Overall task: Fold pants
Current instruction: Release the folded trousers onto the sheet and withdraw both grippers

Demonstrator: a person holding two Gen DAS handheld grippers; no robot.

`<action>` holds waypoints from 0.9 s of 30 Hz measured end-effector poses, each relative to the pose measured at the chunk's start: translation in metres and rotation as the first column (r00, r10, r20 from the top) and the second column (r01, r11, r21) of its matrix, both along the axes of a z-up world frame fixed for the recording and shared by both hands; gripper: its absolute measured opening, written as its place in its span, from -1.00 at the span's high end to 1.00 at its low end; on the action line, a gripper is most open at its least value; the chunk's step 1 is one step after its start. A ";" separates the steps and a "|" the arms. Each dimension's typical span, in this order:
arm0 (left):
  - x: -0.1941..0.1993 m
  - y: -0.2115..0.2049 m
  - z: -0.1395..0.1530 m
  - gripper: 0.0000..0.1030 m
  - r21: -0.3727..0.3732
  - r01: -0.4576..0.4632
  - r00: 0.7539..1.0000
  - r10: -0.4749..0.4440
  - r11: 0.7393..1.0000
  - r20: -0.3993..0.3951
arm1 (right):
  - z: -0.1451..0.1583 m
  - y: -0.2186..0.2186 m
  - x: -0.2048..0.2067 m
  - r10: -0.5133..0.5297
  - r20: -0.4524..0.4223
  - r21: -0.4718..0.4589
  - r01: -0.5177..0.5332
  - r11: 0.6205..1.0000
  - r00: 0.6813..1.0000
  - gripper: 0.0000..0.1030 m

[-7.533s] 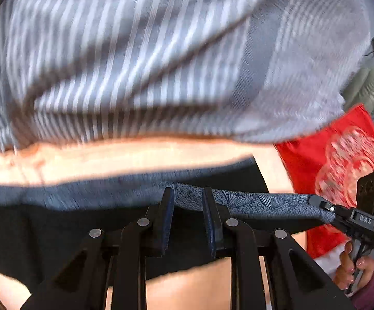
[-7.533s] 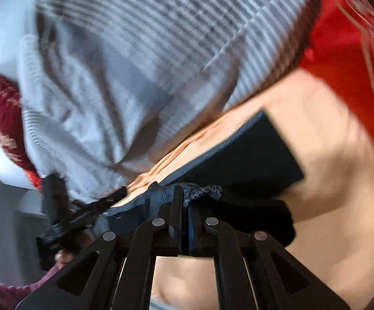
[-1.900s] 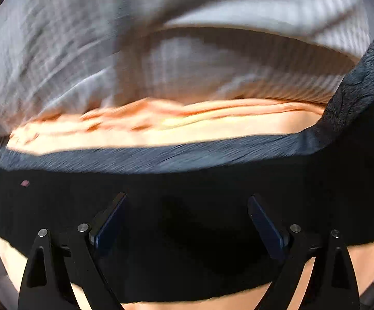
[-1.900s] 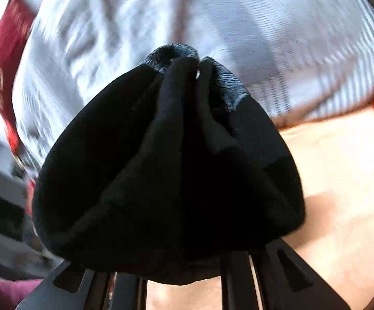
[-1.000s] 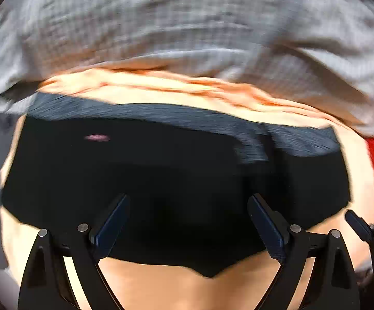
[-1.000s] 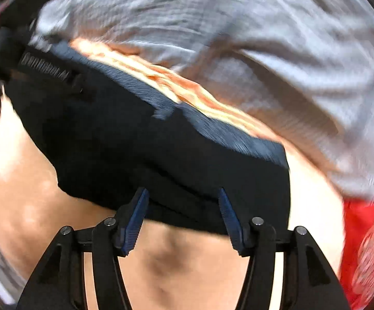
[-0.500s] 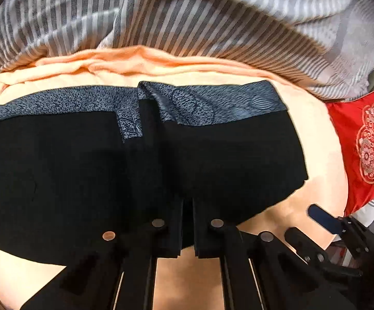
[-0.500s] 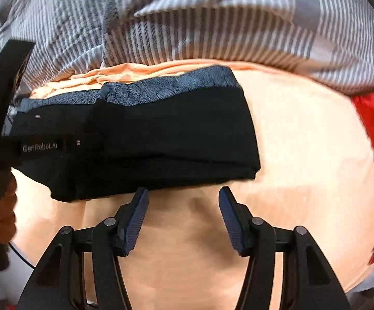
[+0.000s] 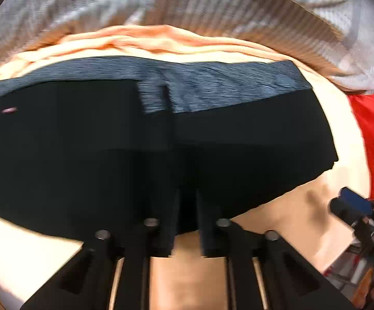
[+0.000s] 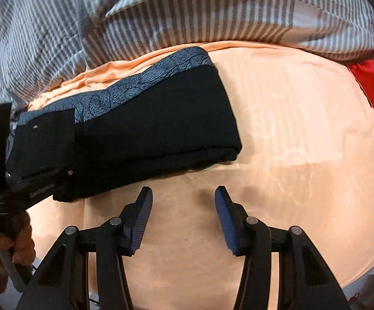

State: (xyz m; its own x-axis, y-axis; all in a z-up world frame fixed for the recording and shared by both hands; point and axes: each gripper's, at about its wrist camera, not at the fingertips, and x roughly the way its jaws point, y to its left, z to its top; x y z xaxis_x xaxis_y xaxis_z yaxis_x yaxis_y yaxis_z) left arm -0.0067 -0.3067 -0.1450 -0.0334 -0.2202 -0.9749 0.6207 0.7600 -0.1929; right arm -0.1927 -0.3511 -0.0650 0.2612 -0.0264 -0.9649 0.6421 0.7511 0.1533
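Pants (image 10: 140,131): folded over on peach sheet (image 10: 290,129), band away from the camera.
Left gripper (image 9: 187,206): nearly closed, pinching near hem.
Right gripper (image 10: 183,206): half-open, empty, near pants.
Left: probably one more fold.

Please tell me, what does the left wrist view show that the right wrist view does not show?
Only the left wrist view: the left gripper from behind, its jaws closed at the near edge of the black pants, and the right gripper's blue pad low at the right.

Only the right wrist view: the right gripper open over the bare peach sheet, clear of the pants' folded right end, and a hand holding the left gripper's handle.

Both: pants, grey patterned waistband, striped duvet, red cushion.
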 end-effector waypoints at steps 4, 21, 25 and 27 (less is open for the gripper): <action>0.007 0.013 0.033 0.48 -0.004 -0.050 0.997 0.050 0.999 0.062 | 0.007 -0.011 -0.001 0.003 0.022 -0.012 -0.003 1.000 1.000 -0.06; 0.043 -0.021 -0.016 -0.41 0.086 -0.220 0.970 0.209 0.972 0.122 | -0.033 -0.049 0.038 0.095 0.040 0.027 -0.096 0.995 0.995 -0.05; 0.035 0.007 0.008 -0.41 0.104 -0.238 0.964 0.223 0.966 0.145 | -0.026 -0.045 0.036 0.114 0.027 0.019 -0.114 0.993 0.993 -0.05; 0.030 0.024 0.021 -0.41 0.095 -0.265 0.959 0.251 0.960 0.134 | -0.023 -0.043 0.033 0.111 0.024 0.033 -0.112 0.993 0.993 -0.06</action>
State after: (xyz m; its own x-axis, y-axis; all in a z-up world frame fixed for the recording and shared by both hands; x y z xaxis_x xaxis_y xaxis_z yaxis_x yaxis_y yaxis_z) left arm 0.0235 -0.2826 -0.1242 0.1279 -0.0960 -0.9871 0.4140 0.9096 -0.0349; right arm -0.1594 -0.3945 -0.0877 0.2822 0.0373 -0.9586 0.5506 0.8120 0.1937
